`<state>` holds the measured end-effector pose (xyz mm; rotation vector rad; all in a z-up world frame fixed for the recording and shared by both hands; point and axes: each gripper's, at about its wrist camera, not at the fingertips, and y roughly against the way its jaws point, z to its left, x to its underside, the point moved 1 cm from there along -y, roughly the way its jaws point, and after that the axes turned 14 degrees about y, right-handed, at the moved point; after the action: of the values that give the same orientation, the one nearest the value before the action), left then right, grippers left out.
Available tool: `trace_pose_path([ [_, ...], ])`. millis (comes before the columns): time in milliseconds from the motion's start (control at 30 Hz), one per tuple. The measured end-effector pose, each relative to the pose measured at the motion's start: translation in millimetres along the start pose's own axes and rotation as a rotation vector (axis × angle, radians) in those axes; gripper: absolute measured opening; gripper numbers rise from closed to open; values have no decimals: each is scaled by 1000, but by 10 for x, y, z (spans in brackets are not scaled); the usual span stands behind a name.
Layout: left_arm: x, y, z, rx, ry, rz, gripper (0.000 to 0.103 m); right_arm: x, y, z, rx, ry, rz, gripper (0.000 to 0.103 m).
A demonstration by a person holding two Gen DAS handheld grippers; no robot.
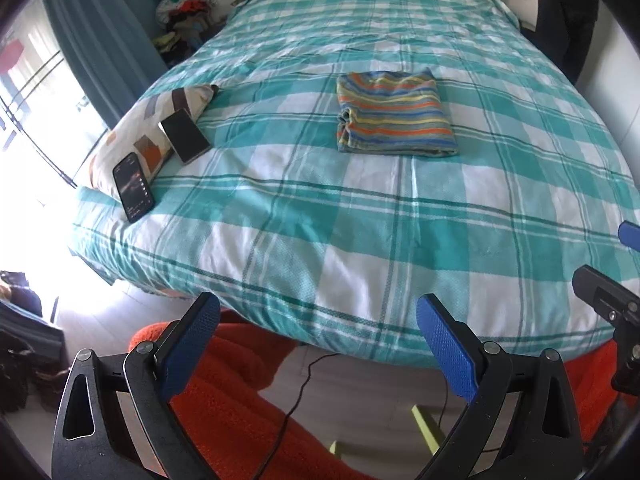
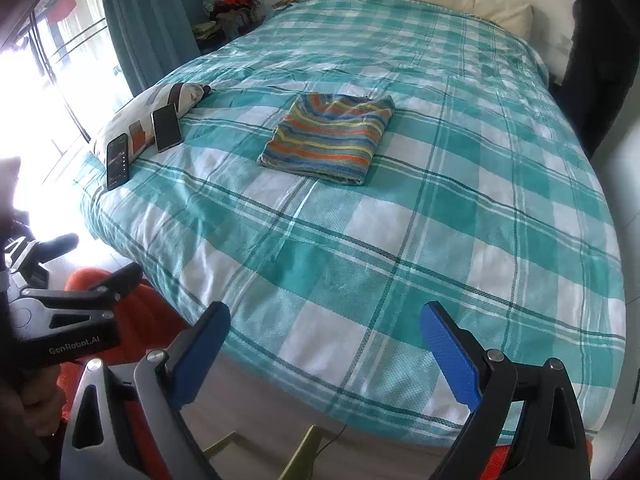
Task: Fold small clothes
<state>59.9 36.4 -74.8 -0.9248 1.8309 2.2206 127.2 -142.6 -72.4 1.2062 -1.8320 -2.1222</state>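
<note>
A small striped garment (image 1: 394,116) lies folded into a neat rectangle on the teal plaid bedspread (image 1: 360,220), near the middle of the bed. It also shows in the right wrist view (image 2: 330,138). My left gripper (image 1: 318,324) is open and empty, held back at the foot edge of the bed, well short of the garment. My right gripper (image 2: 324,334) is open and empty too, also near the foot edge. The right gripper's fingertips (image 1: 630,234) show at the right edge of the left wrist view. The left gripper's body (image 2: 60,320) shows at the left of the right wrist view.
A patterned pillow (image 1: 152,132) lies at the bed's left edge with two phones (image 1: 185,136) (image 1: 133,187) leaning on it. An orange blanket (image 1: 224,400) and a black cable (image 1: 296,396) lie on the floor below. A pile of clothes (image 1: 182,12) sits by the curtain (image 1: 104,40).
</note>
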Motion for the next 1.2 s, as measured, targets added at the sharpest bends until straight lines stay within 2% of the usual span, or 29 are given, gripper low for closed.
trace_pose_path([
  [267, 78, 108, 28, -4, 18, 21, 99, 26, 116, 26, 8, 8, 21, 95],
  [500, 39, 166, 99, 18, 73, 33, 99, 66, 307, 24, 15, -1, 2, 95],
  [1200, 17, 346, 57, 54, 80, 18, 99, 0, 447, 90, 7, 6, -11, 95],
])
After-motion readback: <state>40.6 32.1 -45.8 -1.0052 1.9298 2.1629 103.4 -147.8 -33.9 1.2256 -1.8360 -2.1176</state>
